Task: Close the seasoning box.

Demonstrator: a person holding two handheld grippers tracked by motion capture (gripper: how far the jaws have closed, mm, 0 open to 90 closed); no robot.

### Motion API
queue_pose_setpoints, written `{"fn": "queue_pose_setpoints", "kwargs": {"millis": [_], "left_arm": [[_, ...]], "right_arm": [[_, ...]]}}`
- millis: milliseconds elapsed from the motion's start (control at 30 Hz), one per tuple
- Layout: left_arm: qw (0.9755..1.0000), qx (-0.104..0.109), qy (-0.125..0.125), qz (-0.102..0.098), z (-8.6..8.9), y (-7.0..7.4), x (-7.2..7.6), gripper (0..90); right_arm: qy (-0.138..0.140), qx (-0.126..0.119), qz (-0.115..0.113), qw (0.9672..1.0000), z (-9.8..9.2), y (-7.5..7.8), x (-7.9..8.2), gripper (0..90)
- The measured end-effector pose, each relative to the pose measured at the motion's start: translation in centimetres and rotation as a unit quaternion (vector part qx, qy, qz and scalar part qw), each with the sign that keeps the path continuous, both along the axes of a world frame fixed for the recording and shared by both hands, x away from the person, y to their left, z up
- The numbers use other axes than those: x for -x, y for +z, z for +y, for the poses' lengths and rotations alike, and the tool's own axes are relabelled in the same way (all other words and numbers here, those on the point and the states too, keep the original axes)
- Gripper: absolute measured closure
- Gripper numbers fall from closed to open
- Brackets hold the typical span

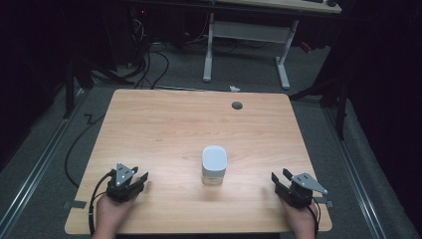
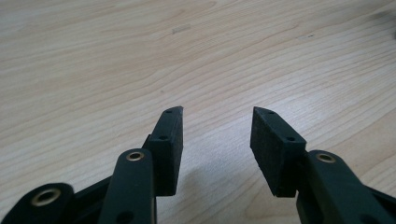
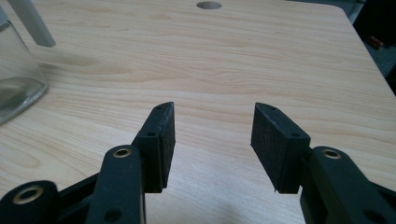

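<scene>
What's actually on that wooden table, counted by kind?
Clear glass jar with a white lid: 1
Black hand-held grippers with open jaws, one at the left and one at the right: 2
Round dark hole in the light wooden tabletop: 1
Total: 4

One table [image 1: 164,124], one clear jar [image 1: 214,166] with white lid, two grippers: left [image 1: 143,178], right [image 1: 280,175]; one cable hole [image 1: 237,105].
</scene>
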State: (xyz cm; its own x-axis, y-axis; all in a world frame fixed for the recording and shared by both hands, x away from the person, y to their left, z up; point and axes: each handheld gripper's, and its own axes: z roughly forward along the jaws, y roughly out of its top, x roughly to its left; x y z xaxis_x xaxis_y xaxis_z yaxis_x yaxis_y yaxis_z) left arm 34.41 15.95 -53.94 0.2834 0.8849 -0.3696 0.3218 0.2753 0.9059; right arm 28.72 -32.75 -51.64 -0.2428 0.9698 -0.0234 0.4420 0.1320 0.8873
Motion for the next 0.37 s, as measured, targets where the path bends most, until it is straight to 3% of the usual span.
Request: {"fn": "queue_pose_setpoints", "kwargs": {"millis": [100, 367], "left_arm": [[0.9999, 0.011, 0.009, -0.001, 0.32, 0.03, 0.14, 54.7], [0.9999, 0.007, 0.012, -0.004, 0.63, 0.04, 0.68, 54.6]], "right_arm": [[0.003, -0.001, 0.003, 1.0000, 0.39, -0.02, -0.11, 49.6], [0.016, 0.007, 0.004, 0.9998, 0.91, -0.07, -0.84, 47.3]]}}
